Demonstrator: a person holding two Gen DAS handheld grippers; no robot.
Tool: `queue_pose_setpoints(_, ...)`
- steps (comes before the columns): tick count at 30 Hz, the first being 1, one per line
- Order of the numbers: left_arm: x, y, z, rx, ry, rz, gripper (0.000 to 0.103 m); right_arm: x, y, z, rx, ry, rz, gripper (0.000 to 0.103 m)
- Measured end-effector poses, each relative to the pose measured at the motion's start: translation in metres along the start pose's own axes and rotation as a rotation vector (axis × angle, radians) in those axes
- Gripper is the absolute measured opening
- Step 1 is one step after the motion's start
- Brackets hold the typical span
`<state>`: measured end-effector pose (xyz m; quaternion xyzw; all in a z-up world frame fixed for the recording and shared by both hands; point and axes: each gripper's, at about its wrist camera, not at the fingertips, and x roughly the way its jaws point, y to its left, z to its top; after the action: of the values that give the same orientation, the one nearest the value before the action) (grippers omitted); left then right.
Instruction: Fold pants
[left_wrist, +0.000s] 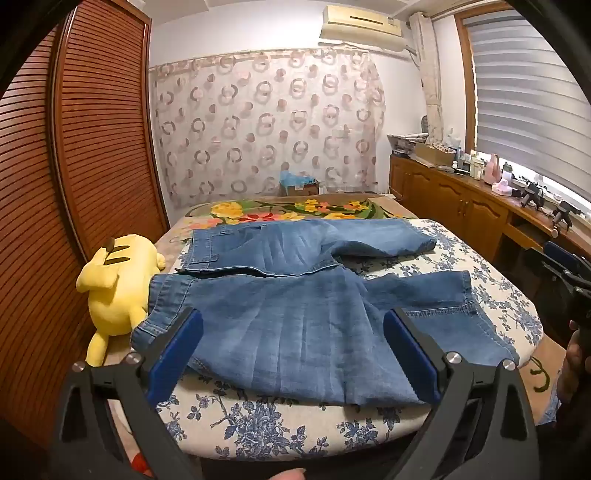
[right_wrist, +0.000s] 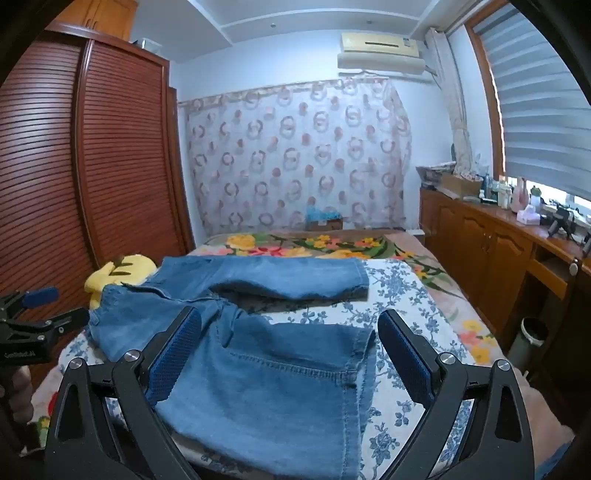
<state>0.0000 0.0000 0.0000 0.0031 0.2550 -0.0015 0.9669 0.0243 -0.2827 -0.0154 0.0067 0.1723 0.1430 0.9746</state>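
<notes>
Jeans (left_wrist: 295, 325) lying soft, floppy, fairly heavy; both grippers (left_wrist: 293, 350) (right_wrist: 290, 354) hovering wide open, empty, likely pinching waistband and hem.

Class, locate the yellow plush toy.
In both views the yellow plush toy lies at the bed's left edge, against the jeans' waistband, beside the wooden wardrobe.

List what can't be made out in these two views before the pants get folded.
- Near edge of the jeans: right wrist view, cut off by the bottom edge and the right tool.
- Yellow plush toy: right wrist view, mostly hidden behind the jeans.
- Bottles on the counter: left wrist view, too small to identify.
- Bed front: left wrist view, covered by the left tool.
</notes>
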Motion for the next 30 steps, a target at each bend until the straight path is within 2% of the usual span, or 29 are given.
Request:
queue_pose_setpoints(3,0.0001,-0.0003,-0.0002,0.006,-0.001,0.008,0.099,0.0007,0.0001,-0.0001,0.025,0.019,0.008,0.098)
queue_pose_setpoints(30,-0.0002,-0.0008,-0.0008,0.010,-0.008,0.008,0.099,-0.0031,0.0020,-0.0065,0.021,0.011,0.005,0.098)
